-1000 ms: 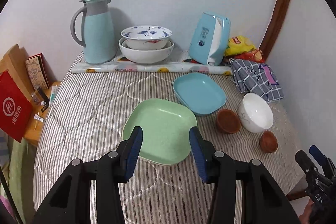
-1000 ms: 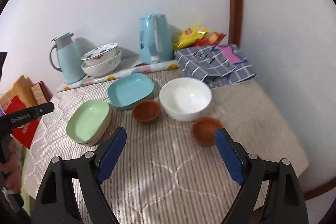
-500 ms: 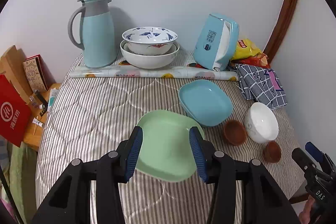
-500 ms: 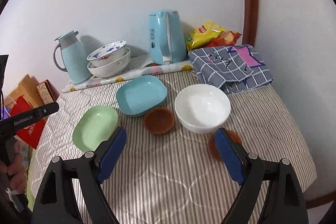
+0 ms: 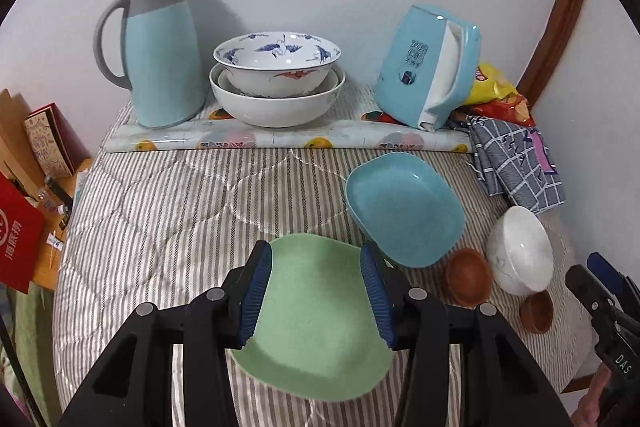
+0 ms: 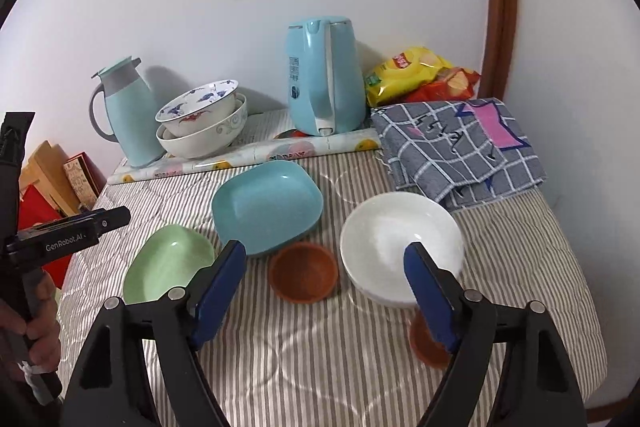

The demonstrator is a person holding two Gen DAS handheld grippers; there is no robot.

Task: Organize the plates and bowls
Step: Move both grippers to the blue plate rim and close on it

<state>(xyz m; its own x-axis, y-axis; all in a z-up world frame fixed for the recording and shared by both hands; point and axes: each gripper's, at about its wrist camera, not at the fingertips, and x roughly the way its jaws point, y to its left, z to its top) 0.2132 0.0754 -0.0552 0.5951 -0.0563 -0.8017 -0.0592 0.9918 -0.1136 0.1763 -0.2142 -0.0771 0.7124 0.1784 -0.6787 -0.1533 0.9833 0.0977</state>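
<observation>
A green square plate (image 5: 316,319) lies on the striped table, and my open left gripper (image 5: 318,297) hovers over it with a finger on each side. A blue square plate (image 5: 404,209) lies just behind it to the right. A white bowl (image 6: 400,247) and two small brown bowls (image 6: 303,271) (image 6: 426,345) sit on the right. My right gripper (image 6: 328,287) is open and empty above the brown bowl and the white bowl. Two stacked bowls (image 5: 277,83) stand at the back.
A teal thermos jug (image 5: 160,47), a blue kettle (image 5: 428,71), snack bags (image 6: 416,75) and a folded checked cloth (image 6: 460,147) line the back and right of the table. Boxes and a red bag (image 5: 18,239) stand off the left edge.
My left gripper has moved forward and down over the green plate. My right gripper has moved forward toward the white bowl and brown bowls. Both stay open.
</observation>
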